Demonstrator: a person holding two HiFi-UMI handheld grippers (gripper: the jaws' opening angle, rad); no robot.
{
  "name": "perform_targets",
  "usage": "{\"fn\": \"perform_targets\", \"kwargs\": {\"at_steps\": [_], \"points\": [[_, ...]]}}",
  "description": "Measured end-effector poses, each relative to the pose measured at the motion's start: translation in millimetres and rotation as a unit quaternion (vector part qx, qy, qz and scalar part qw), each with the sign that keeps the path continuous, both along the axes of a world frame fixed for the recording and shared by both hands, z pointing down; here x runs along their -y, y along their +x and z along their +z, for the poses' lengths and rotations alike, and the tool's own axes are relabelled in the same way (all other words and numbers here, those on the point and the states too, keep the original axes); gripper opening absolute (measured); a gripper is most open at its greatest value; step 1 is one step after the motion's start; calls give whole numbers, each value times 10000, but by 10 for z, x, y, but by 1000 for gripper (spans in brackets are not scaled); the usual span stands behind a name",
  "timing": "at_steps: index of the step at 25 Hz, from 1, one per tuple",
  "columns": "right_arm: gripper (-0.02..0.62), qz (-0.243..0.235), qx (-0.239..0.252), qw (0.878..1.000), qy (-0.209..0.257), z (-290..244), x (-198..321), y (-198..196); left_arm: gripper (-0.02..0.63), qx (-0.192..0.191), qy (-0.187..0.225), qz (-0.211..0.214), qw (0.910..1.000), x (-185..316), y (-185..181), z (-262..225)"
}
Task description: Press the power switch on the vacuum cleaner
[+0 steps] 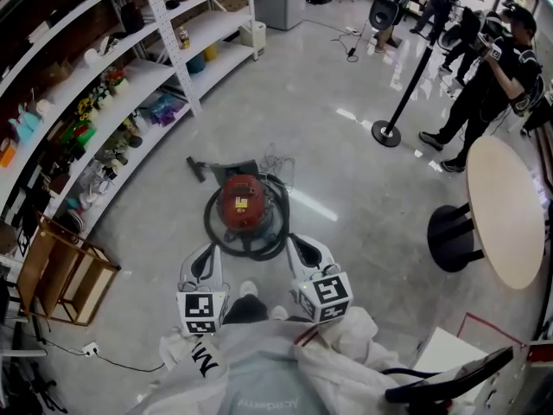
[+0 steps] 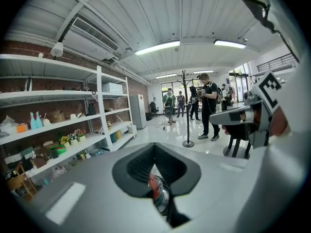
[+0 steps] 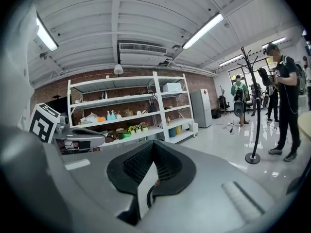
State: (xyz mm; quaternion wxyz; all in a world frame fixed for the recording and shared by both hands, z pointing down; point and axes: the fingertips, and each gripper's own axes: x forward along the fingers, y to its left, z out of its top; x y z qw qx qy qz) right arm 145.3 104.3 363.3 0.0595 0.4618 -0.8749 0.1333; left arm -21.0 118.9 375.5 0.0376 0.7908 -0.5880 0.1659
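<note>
Red vacuum cleaner [image 1: 244, 201] on floor, centre, black hose [image 1: 214, 228] looped round it. Power switch not made out. Both grippers on near side of it, tips pointing at it, close to hose loop.
L gripper [image 1: 206, 256]: jaws together, nothing held; sliver of red vac seen thru slit in its own view.
R gripper [image 1: 302, 251]: jaws together, empty.
Shelving [image 1: 130, 80] far left; round table [image 1: 510, 214] right; 1 barrier post [image 1: 393, 119] far right.
</note>
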Motion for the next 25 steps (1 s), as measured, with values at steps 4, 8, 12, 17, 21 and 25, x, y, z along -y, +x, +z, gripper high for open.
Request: {"fn": "perform_targets", "kwargs": {"at_steps": [4,8,12,17,21,25], "points": [[0,-58,44,10000,-38,20,-46,-54,0,23,-42,-25,10000,-76,-24,-19],[0,-121,74,9998,-101,49,-91,-105,0,26,-117,-97,9999,-153,-50,-15],[0,-176,88,9997,-168,101,-134,-185,0,69,-243,-92,9996,-240,-108,72],[0,-163,49,9996,-233,125,-175,-321,0,35,-318,-72,9995,-308,-243,108],[0,-62,-14,9997,-215,129,-214,-439,0,-5,-285,62,9996,-350,-347,102],[0,88,-67,9997,-204,105,-283,-597,0,-65,-261,169,9995,-357,-536,119]]}}
